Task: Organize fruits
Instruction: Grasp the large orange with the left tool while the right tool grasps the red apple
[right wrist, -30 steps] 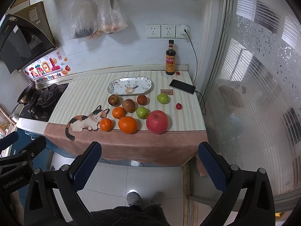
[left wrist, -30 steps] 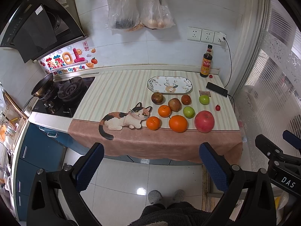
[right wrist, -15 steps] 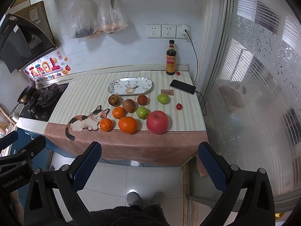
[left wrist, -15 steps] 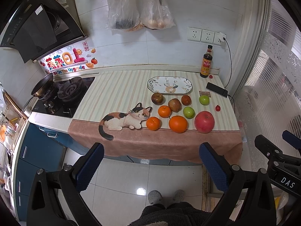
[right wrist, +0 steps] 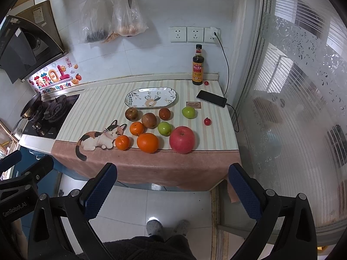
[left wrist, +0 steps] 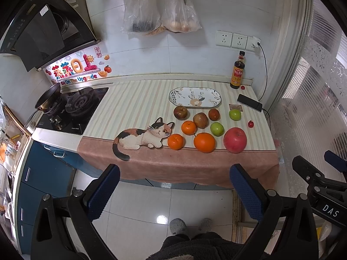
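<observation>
Several fruits lie on the striped counter cloth: a big red apple (left wrist: 235,140) (right wrist: 181,139), a large orange (left wrist: 204,142) (right wrist: 147,142), two smaller oranges (left wrist: 175,141), two green apples (left wrist: 216,129), brownish fruits (left wrist: 200,120) and a cherry tomato (left wrist: 250,124). An empty oval patterned plate (left wrist: 195,96) (right wrist: 150,97) lies behind them. My left gripper (left wrist: 173,191) and right gripper (right wrist: 171,191) are both open and empty, held over the floor well short of the counter's front edge.
A phone on a cable (left wrist: 249,105), a sauce bottle (left wrist: 237,72) and a small card (left wrist: 236,107) stand at the counter's right back. A gas hob with a pan (left wrist: 71,106) is on the left. Frosted glass (right wrist: 292,108) bounds the right side.
</observation>
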`<state>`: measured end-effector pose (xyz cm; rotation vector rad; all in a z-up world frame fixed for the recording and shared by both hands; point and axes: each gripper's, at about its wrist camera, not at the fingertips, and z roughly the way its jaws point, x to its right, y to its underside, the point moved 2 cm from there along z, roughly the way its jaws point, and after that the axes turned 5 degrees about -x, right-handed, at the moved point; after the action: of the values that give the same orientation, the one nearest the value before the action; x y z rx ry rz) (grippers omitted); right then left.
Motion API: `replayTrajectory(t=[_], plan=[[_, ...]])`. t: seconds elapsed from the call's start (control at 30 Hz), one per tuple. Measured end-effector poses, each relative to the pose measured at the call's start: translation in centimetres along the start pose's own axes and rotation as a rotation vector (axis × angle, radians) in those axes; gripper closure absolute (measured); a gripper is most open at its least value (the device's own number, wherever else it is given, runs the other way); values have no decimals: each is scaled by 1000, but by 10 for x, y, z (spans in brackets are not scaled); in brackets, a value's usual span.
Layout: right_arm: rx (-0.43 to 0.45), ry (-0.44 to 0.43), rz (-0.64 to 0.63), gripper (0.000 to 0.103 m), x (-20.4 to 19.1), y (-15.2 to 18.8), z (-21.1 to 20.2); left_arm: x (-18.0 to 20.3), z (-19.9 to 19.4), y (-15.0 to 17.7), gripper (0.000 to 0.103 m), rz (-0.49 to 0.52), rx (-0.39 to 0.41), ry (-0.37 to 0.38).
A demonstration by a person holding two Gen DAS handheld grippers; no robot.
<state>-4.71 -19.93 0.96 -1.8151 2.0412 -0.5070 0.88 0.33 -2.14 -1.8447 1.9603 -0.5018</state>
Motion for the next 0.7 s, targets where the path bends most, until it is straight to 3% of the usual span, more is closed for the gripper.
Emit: replayTrajectory(t=[0.27, 0.4, 0.5, 0.7], plan=[[8, -20, 33, 0, -3, -6, 5, -2, 4, -1, 0, 0, 10, 8], [35, -93, 93, 0, -2, -15, 13, -9, 18, -12, 0, -20, 73, -14], [48, -88, 120, 0, -2, -24, 29, -12, 44, -27, 0, -17, 99, -49], [-8, -64, 189, 0, 7, -41, 100, -27, 109, -54, 0, -31, 8, -36]])
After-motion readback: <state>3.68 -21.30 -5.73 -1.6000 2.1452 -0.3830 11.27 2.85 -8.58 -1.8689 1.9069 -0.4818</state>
